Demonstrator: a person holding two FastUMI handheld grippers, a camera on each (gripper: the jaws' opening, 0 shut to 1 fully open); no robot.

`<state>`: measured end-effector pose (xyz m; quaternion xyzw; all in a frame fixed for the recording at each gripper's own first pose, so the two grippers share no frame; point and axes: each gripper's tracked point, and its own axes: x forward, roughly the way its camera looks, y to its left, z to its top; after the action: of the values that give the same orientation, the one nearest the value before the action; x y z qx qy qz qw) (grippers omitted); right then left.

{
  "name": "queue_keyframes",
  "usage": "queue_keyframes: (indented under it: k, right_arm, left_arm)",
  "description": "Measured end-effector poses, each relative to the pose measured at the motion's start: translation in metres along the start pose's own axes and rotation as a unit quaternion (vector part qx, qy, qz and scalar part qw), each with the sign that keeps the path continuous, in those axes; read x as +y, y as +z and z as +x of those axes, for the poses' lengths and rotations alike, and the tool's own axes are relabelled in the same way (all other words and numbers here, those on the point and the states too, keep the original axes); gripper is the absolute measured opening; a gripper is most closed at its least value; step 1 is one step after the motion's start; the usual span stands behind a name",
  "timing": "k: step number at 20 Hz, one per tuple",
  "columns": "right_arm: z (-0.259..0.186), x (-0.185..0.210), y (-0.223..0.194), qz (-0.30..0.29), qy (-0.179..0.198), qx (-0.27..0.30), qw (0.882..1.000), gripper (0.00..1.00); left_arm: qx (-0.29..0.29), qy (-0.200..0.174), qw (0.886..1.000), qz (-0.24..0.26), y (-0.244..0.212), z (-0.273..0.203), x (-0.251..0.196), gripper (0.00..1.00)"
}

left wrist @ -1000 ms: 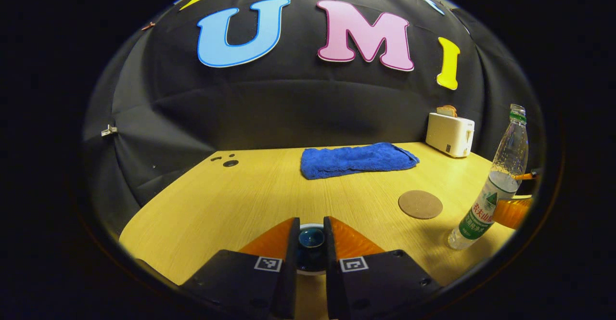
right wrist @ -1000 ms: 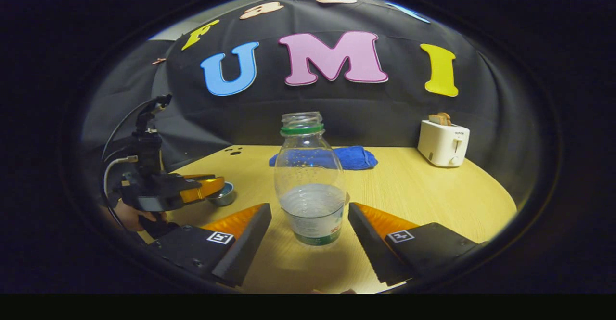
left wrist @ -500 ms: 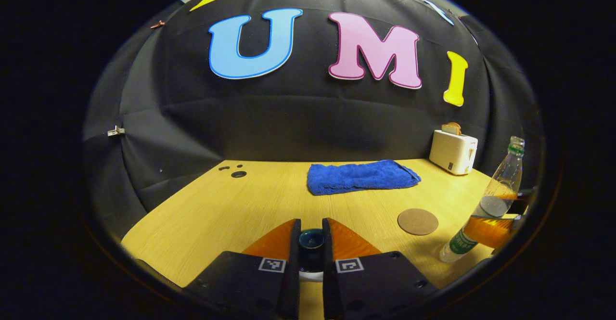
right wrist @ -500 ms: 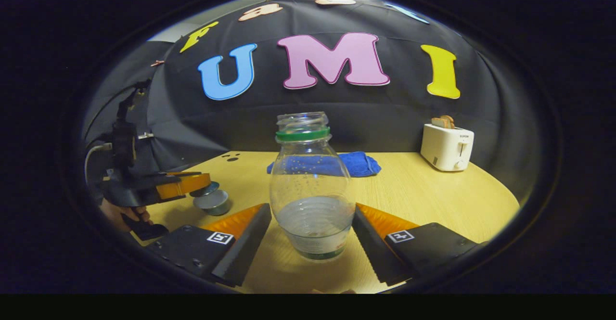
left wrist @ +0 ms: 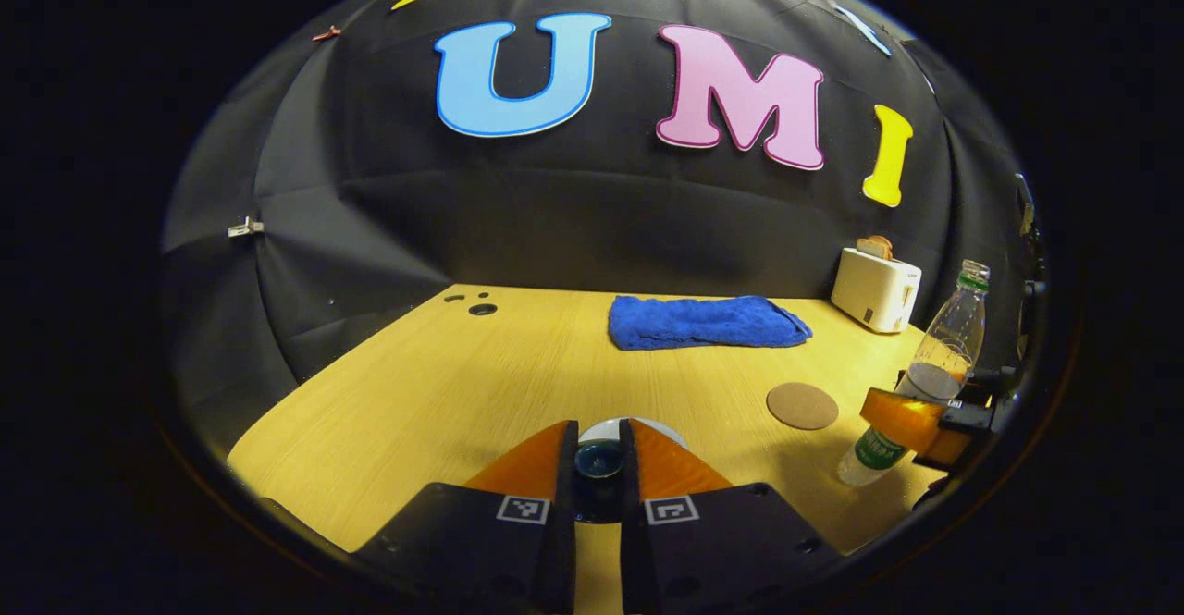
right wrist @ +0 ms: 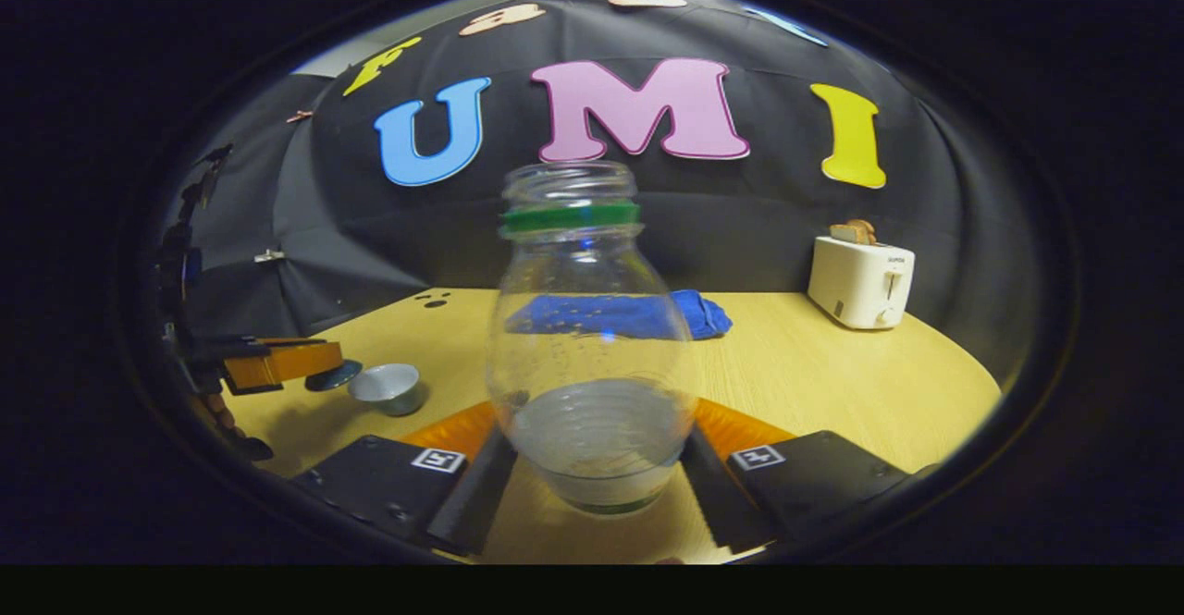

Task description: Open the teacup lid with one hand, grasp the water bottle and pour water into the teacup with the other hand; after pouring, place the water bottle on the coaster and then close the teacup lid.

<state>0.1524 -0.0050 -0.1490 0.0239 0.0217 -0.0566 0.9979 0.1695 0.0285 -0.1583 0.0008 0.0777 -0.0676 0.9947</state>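
Left gripper [left wrist: 598,456]: fingers pinch the dark blue teacup lid [left wrist: 598,459] by its knob, holding it clear of the cup. In the left gripper view the white rim of the teacup [left wrist: 647,426] shows just beyond the fingertips, lower than the lid. In the right gripper view the lid hangs to the left of the cup, apart from it; the open teacup stands on the bench [left wrist: 444,384] near its left edge.

Right gripper [right wrist: 597,467]: fingers close in on both sides of the water bottle [right wrist: 588,356] at its lower body, touching it or nearly so; cannot tell whether both press on it. Bottle is uncapped, green ring at the neck, about a third full of water. In the left gripper view it leans, neck tipped away toward the back; whether its base sits on the bench or just off it cannot be told.

Coaster [left wrist: 802,406]: round, brown, flat on the bench just left of the bottle in the left gripper view, nothing on it.

Back edge of the bench: folded blue towel [left wrist: 708,321] at the middle, white toaster [left wrist: 874,288] with bread in its slot at the back right corner.
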Motion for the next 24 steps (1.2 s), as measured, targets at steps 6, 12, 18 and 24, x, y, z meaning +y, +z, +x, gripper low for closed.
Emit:
queue_keyframes:
  k: [6, 12, 18, 24]
  right_arm:
    - [0.008, -0.001, 0.0, -0.05, -0.004, 0.014, 0.999, 0.77]
    - [0.03, -0.003, 0.032, -0.203, -0.012, 0.002, 0.979, 0.75]
    - [0.056, 0.02, 0.054, -0.372, -0.021, -0.022, 0.928, 0.75]
    - [0.075, 0.061, 0.045, -0.448, 0.001, -0.044, 0.893, 0.74]
  left_arm:
    - [-0.002, 0.014, 1.0, -0.01, 0.001, -0.005, 0.009, 0.23]
    - [-0.012, 0.028, 0.999, -0.015, 0.012, -0.024, 0.031, 0.23]
    - [-0.017, 0.044, 0.999, -0.025, 0.019, -0.036, 0.063, 0.23]
    - [-0.013, 0.04, 0.999, -0.029, 0.019, -0.036, 0.092, 0.23]
